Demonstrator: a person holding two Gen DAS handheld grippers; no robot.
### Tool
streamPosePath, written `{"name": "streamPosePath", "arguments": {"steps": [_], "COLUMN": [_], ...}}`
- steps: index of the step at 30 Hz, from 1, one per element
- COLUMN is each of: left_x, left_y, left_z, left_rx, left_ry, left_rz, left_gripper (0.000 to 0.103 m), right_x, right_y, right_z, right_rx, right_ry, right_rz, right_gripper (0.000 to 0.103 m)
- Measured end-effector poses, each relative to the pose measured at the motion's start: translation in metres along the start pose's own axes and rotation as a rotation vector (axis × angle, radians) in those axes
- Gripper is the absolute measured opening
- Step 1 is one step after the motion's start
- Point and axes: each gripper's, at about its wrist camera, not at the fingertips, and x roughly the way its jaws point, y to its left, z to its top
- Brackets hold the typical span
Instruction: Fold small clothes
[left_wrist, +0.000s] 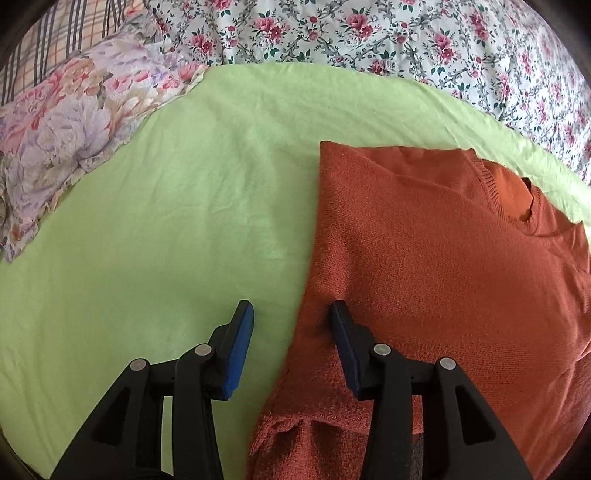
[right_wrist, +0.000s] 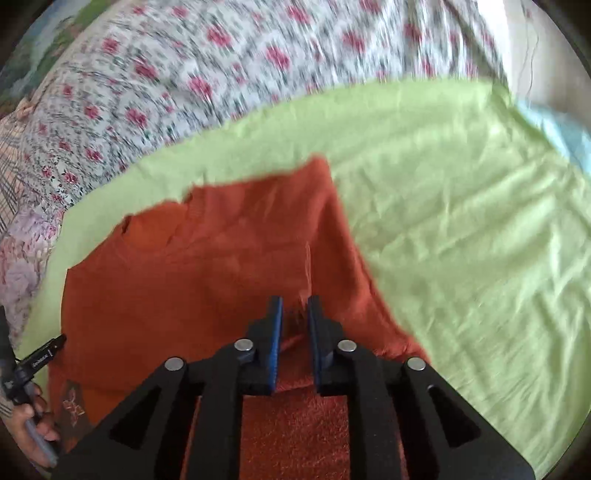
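Note:
An orange-red knit sweater (left_wrist: 436, 258) lies partly folded on a light green sheet (left_wrist: 166, 221), its left side folded in along a straight edge and its ribbed collar (left_wrist: 517, 199) at the far right. My left gripper (left_wrist: 291, 314) is open and empty, straddling the sweater's left edge low over the sheet. In the right wrist view the sweater (right_wrist: 207, 266) fills the lower left. My right gripper (right_wrist: 295, 306) is nearly closed on a raised fold of the sweater's fabric (right_wrist: 301, 314) between its blue pads. The left gripper's tip (right_wrist: 48, 352) shows at the far left.
A floral pillow (left_wrist: 74, 125) lies at the left on the green sheet. A rose-patterned bedspread (left_wrist: 369, 33) runs along the far side, also in the right wrist view (right_wrist: 221, 66). A plaid cloth (left_wrist: 55, 33) is at the far left corner. A pale blue cloth (right_wrist: 561, 133) lies at the right.

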Motion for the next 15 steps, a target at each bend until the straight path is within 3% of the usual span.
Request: {"name": "streamPosePath", "arguments": {"steps": [2, 3, 5, 8, 10, 12, 15], "left_x": [0.0, 0.0, -0.002, -0.015, -0.029, -0.045, -0.072], "left_y": [-0.001, 0.001, 0.004, 0.008, 0.009, 0.012, 0.021], "left_z": [0.0, 0.0, -0.002, -0.01, -0.021, -0.033, -0.061], "left_rx": [0.0, -0.007, -0.021, -0.026, -0.032, -0.042, -0.047], "left_ry": [0.0, 0.001, 0.009, 0.018, 0.025, 0.023, 0.028], "left_rz": [0.008, 0.008, 0.001, -0.012, -0.048, -0.088, -0.13], "left_gripper": [0.047, 0.048, 0.049, 0.049, 0.049, 0.049, 0.048], "right_x": [-0.002, 0.019, 0.042, 0.037, 0.005, -0.018, -0.036], "right_y": [0.012, 0.019, 0.012, -0.003, -0.021, -0.029, -0.033], "right_z": [0.003, 0.002, -0.002, -0.001, 0.002, -0.003, -0.009], "right_rx": [-0.042, -0.067, -0.073, -0.023, 0.013, 0.035, 0.031], "right_ry": [-0.007, 0.097, 0.176, 0.166, 0.101, 0.087, 0.083], "right_rz": [0.104, 0.15, 0.057, 0.082, 0.049, 0.105, 0.124], "right_gripper": [0.04, 0.041, 0.041, 0.041, 0.042, 0.044, 0.047]}}
